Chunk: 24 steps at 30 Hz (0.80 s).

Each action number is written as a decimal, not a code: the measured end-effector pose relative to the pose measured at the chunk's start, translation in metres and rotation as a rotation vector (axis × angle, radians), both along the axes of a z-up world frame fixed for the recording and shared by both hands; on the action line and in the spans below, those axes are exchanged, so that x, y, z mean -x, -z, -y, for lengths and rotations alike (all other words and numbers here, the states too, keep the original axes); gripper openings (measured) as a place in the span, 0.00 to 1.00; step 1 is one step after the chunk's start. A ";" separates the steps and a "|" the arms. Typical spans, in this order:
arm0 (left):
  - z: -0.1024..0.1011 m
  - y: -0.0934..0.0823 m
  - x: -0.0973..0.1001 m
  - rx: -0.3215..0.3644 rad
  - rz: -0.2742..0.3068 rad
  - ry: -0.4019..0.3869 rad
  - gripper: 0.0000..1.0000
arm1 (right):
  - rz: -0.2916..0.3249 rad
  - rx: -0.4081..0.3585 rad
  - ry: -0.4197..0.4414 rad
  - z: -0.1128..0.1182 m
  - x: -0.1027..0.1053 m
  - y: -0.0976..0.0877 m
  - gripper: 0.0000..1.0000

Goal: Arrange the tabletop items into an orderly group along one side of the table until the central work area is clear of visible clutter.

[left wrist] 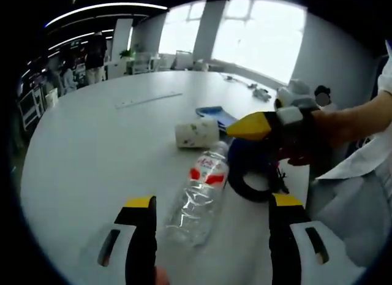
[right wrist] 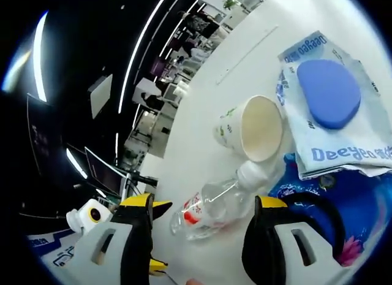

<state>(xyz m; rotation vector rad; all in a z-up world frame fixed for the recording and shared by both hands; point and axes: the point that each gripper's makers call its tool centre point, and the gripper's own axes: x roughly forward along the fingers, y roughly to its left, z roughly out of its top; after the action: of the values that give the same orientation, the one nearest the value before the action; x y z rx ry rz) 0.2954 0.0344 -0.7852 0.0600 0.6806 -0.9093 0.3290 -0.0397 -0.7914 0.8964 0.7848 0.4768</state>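
Observation:
A clear plastic bottle (left wrist: 199,193) with a red label lies on its side on the white round table (left wrist: 92,150). My left gripper (left wrist: 211,214) is open, its jaws either side of the bottle's base end, not touching it. A paper cup (left wrist: 196,133) lies tipped over beyond the bottle's cap. My right gripper (left wrist: 254,125) comes in from the right, over a black ring (left wrist: 251,184) on a blue packet. In the right gripper view that gripper (right wrist: 205,227) stands open above the bottle (right wrist: 211,208), near the cup (right wrist: 257,129) and the black ring (right wrist: 318,202).
A wipes pack with a blue oval lid (right wrist: 327,89) lies beside the cup. A long thin strip (left wrist: 147,100) rests farther out on the table, with small items (left wrist: 257,90) near the far edge. A person's white sleeve (left wrist: 361,168) borders the right side.

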 end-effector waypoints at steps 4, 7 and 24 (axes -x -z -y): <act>0.001 0.002 0.000 -0.001 -0.006 0.005 0.71 | -0.010 -0.012 0.021 0.000 -0.002 0.002 0.64; 0.002 0.005 0.000 -0.009 -0.009 0.014 0.71 | -0.020 -0.010 0.031 -0.001 -0.006 0.004 0.63; 0.015 0.017 -0.007 -0.019 -0.016 0.054 0.69 | -0.150 0.004 0.166 0.005 -0.020 0.021 0.49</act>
<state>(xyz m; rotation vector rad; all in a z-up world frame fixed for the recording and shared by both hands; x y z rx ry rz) 0.3026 0.0197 -0.8020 0.0882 0.7050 -0.9565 0.3493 -0.0448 -0.8119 0.9930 0.8391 0.2643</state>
